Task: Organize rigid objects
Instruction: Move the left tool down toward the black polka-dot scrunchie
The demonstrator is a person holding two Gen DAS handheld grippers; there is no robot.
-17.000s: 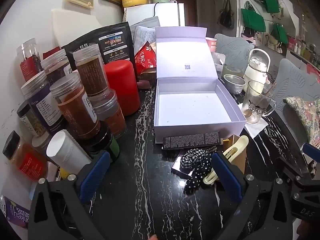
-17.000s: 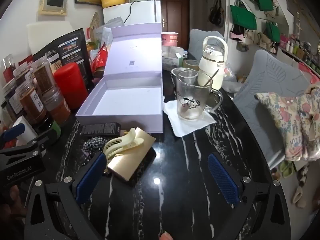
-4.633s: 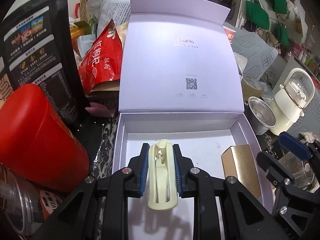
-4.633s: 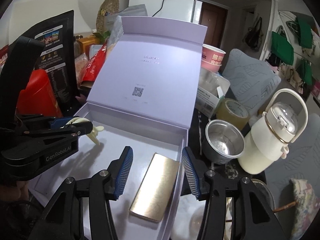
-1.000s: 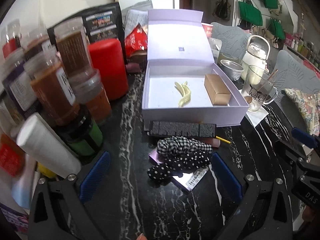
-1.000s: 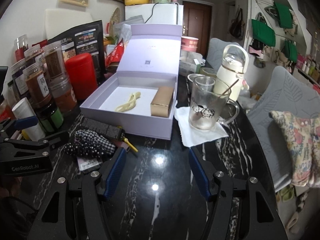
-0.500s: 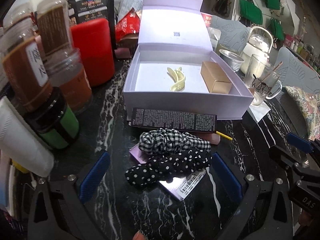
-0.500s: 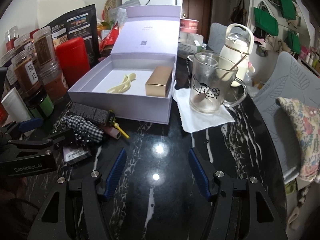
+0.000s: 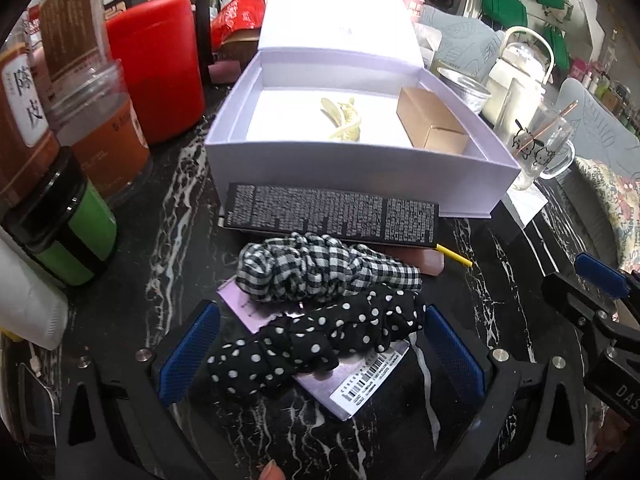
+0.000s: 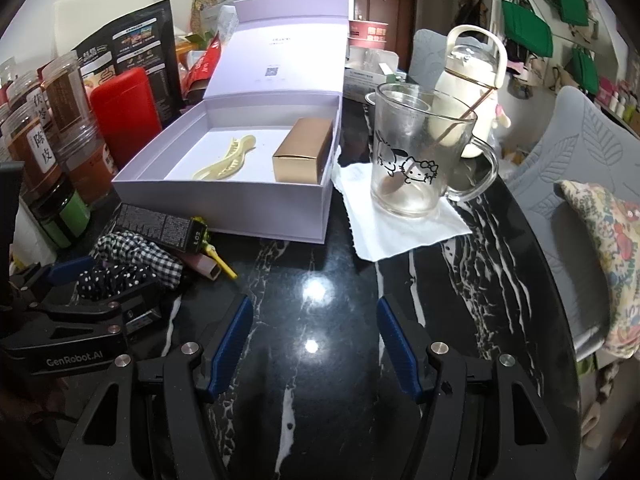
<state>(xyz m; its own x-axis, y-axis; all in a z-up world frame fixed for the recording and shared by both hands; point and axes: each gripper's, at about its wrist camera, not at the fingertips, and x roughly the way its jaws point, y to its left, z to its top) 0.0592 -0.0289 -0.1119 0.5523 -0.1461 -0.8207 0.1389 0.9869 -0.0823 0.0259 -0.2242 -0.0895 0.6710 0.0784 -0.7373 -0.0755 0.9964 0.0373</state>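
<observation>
Now: left gripper [image 9: 316, 348] gaping round soft dotted scrunchie [image 9: 316, 340]; stiff lilac card [image 9: 360, 384] beneath, pinch 5 o'clock edge. Right gripper [image 10: 314, 344] gaping, empty.

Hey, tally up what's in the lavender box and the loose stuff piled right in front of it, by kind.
Cream plastic hair claw: 1
Gold cardboard carton: 1
Fabric scrunchies, checked and dotted: 2
Long black printed carton: 1
Flat lilac barcoded packet: 1
Total: 6
</observation>
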